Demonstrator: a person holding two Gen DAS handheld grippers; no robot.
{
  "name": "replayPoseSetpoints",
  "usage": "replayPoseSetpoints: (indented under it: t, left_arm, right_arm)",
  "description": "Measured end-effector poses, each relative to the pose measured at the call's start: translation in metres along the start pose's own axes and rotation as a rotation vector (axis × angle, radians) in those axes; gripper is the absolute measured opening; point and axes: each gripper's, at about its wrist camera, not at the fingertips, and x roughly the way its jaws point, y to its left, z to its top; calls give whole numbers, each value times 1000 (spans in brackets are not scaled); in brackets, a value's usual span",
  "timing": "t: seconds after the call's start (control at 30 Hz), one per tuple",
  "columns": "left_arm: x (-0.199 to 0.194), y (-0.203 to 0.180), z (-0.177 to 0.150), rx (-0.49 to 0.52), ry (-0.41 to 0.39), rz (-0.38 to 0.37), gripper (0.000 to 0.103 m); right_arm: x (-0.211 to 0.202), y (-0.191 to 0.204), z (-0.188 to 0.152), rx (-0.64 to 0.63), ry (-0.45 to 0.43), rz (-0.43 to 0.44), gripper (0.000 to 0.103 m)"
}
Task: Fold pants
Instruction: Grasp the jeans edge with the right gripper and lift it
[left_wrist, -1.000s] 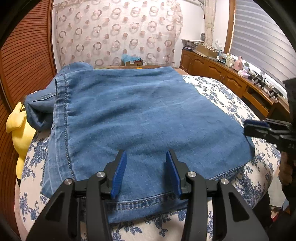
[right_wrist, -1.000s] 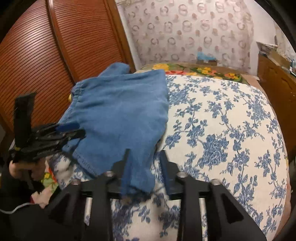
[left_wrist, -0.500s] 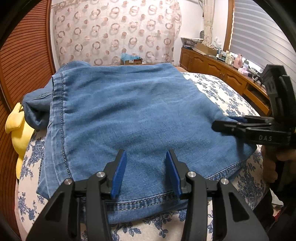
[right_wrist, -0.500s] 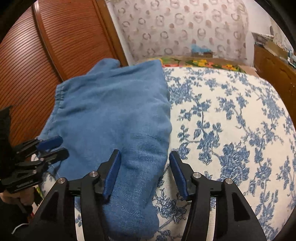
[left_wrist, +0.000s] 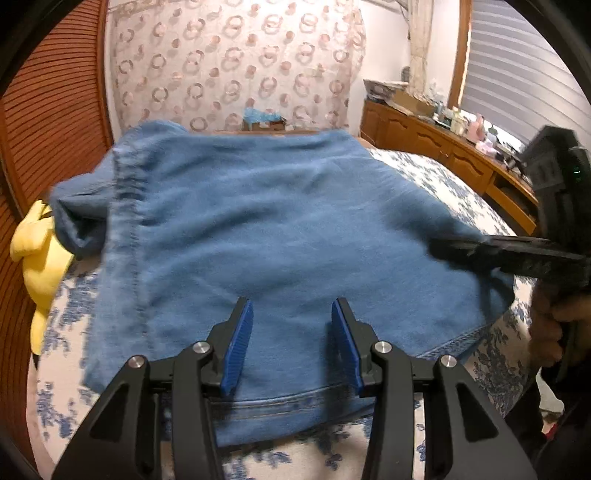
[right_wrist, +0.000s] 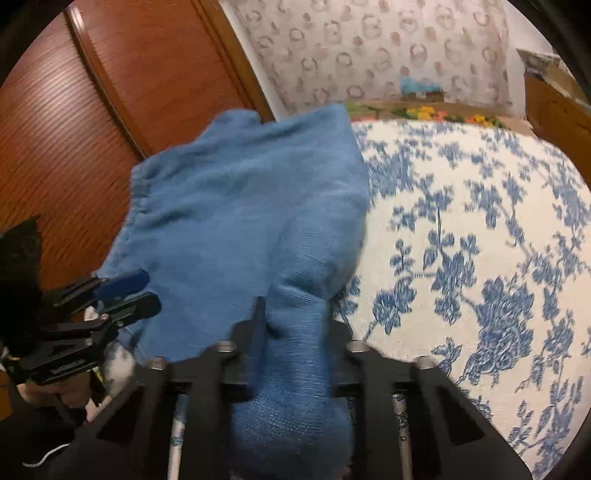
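Note:
Blue denim pants (left_wrist: 277, 221) lie folded flat on the flowered bed cover (left_wrist: 424, 173). My left gripper (left_wrist: 291, 306) hovers open over the near hem, with its blue pads apart and no fabric pinched between them. My right gripper (left_wrist: 436, 245) reaches in from the right onto the pants' right edge. In the right wrist view its jaws are closing, and a bunched ridge of the pants (right_wrist: 240, 206) is squeezed in the right gripper (right_wrist: 295, 321), hiding the pads. The left gripper (right_wrist: 147, 291) shows at the left edge there.
A yellow plush toy (left_wrist: 33, 258) lies at the bed's left edge by the wooden slatted door (right_wrist: 92, 110). A patterned headboard cushion (left_wrist: 229, 66) stands at the far end. A cluttered wooden dresser (left_wrist: 443, 151) runs along the right. A hand (left_wrist: 546, 325) grips the right tool.
The right gripper moved in over the pants' right edge, spread wider, then closed on a fold, bunching the cloth up. The left gripper kept still and open.

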Motion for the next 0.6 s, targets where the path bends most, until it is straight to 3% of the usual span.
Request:
replayPoseSetpoints:
  t: [0.27,0.6]
  left_arm:
    - [-33,50,2,-86,-53,71,43]
    - [-73,102,-12,-146,-109,154,43]
  right_arm:
    - [-32,62,33,-136,-107,43,9]
    - [3,157,62,-284,-101,137,9]
